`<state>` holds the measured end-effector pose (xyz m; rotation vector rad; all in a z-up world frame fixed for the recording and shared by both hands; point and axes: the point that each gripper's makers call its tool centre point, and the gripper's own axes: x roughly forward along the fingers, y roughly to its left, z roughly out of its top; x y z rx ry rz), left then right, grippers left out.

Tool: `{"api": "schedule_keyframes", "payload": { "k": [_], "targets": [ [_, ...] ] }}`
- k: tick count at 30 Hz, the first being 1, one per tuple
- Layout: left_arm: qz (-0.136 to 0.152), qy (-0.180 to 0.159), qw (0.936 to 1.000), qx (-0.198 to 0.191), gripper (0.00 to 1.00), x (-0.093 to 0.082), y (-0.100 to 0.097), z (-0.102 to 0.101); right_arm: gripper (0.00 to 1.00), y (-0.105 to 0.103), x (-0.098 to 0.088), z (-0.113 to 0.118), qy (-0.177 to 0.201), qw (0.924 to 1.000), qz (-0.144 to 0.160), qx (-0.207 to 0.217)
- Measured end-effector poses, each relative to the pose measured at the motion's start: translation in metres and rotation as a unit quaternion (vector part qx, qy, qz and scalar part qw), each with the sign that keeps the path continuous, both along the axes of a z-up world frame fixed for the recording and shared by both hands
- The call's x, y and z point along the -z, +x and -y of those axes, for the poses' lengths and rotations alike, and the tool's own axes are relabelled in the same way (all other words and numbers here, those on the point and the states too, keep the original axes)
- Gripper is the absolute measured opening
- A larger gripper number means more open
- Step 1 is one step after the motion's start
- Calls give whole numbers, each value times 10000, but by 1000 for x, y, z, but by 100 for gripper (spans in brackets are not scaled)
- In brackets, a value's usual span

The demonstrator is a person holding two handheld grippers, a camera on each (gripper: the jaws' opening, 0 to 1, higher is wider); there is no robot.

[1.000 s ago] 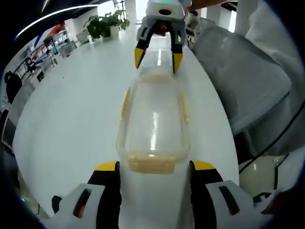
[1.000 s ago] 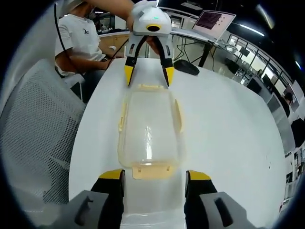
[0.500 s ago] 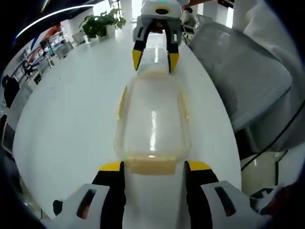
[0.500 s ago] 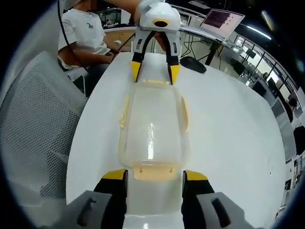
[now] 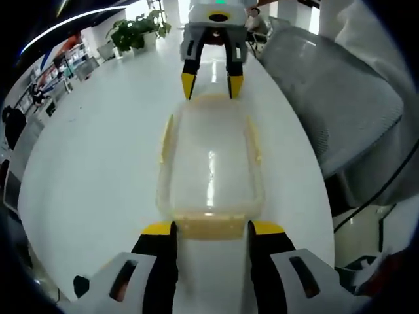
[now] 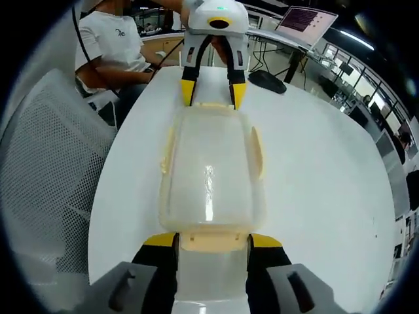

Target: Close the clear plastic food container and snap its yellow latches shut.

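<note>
The clear plastic food container (image 5: 209, 163) lies lengthwise on the white table (image 5: 98, 170) with its lid on, and yellow latches run along its sides and ends. In the left gripper view, my left gripper (image 5: 211, 230) is open, its jaws straddling the near end latch (image 5: 209, 227). My right gripper (image 5: 211, 84) stands open over the far end. In the right gripper view the same container (image 6: 209, 173) runs away from me. My right gripper (image 6: 213, 242) flanks its near end latch (image 6: 213, 241), and the left gripper (image 6: 213, 93) brackets the far end latch (image 6: 214, 104).
A grey mesh office chair (image 5: 334, 111) stands close against the table's edge; it appears again as the chair (image 6: 46, 176). A seated person in a white shirt (image 6: 114, 46), a laptop (image 6: 301, 23) and a dark mouse (image 6: 268, 80) are beyond. Potted plants (image 5: 137, 33) stand at the table's far end.
Both grippers have come in toward the container's ends, and each pair of jaws has narrowed around its end latch. The container has stayed in place.
</note>
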<state>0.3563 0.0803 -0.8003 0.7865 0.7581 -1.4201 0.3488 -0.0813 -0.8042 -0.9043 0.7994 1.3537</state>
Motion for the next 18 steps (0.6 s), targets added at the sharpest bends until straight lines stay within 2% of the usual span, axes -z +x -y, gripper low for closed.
{"api": "schedule_keyframes", "payload": {
  "k": [6, 16, 18],
  "targets": [
    [-57, -13, 10000, -26, 39, 0, -1, 1, 37, -1, 1, 0, 34, 9999, -132, 13],
    [112, 60, 9999, 46, 38, -1, 0, 0, 37, 0, -2, 0, 38, 10000, 18, 28],
    [61, 80, 9999, 21, 38, -2, -1, -1, 37, 0, -4, -1, 57, 10000, 30, -6]
  ]
}}
